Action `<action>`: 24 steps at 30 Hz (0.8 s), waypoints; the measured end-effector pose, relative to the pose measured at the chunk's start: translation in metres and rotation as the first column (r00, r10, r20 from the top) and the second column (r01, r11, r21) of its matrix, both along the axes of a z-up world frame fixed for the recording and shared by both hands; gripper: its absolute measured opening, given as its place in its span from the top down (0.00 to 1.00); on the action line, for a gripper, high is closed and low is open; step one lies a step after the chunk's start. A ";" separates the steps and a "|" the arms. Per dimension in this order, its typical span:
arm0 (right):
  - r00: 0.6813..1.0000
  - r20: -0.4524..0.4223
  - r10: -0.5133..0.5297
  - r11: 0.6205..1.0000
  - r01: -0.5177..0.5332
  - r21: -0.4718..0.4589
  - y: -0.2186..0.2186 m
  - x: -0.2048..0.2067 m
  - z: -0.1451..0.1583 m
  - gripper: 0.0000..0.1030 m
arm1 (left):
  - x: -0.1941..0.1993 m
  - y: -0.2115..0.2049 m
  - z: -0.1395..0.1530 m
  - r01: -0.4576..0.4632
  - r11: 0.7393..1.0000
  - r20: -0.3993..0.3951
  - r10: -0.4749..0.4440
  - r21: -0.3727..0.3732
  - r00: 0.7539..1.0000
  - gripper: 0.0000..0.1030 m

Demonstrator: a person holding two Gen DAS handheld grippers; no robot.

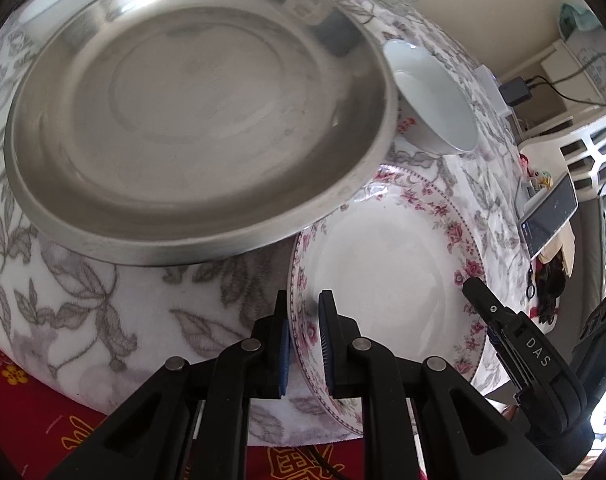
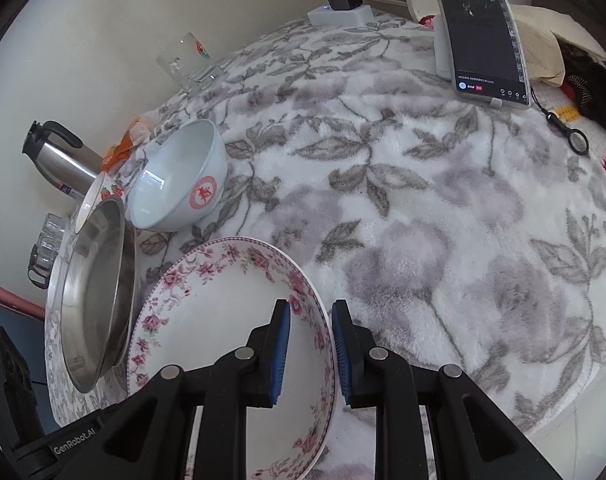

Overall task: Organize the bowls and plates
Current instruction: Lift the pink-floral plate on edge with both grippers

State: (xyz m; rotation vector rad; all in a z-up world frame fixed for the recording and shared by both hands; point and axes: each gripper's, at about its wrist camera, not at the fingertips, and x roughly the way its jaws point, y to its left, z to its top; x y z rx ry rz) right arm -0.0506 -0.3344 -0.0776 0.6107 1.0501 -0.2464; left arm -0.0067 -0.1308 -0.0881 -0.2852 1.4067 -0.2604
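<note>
A floral-rimmed white plate (image 1: 383, 280) lies on the leaf-patterned cloth; it also shows in the right wrist view (image 2: 223, 320). My left gripper (image 1: 305, 336) straddles its left rim, pads close to it, with a small gap. My right gripper (image 2: 311, 352) straddles its right rim, jaws apart. A steel plate (image 1: 191, 120) sits left of it, also in the right wrist view (image 2: 95, 300). A white bowl (image 1: 435, 100) with a red emblem stands behind, also in the right wrist view (image 2: 179, 176).
A glass mug (image 2: 187, 60), a steel thermos (image 2: 59, 156) and a small floral dish (image 2: 99, 192) stand at the back left. A phone on a stand (image 2: 483, 36) and a charger (image 2: 343, 4) stand at the far edge. The red cloth (image 1: 31, 412) shows at the near edge.
</note>
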 end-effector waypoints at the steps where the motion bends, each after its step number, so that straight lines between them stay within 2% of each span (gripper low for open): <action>1: 1.000 0.005 -0.003 1.000 0.003 0.000 -0.001 -0.001 0.001 0.77 | 0.000 0.000 0.001 0.006 1.000 0.009 -0.006 0.002 1.000 0.87; 12: 0.997 0.059 -0.040 0.999 0.040 0.005 -0.010 -0.017 0.014 0.77 | -0.003 -0.009 0.009 0.059 0.998 0.045 -0.060 0.005 0.997 0.87; 24: 0.989 0.118 -0.086 0.996 0.084 0.018 -0.019 -0.028 0.024 0.77 | -0.008 -0.009 0.027 0.098 0.995 0.114 -0.093 -0.036 0.989 0.87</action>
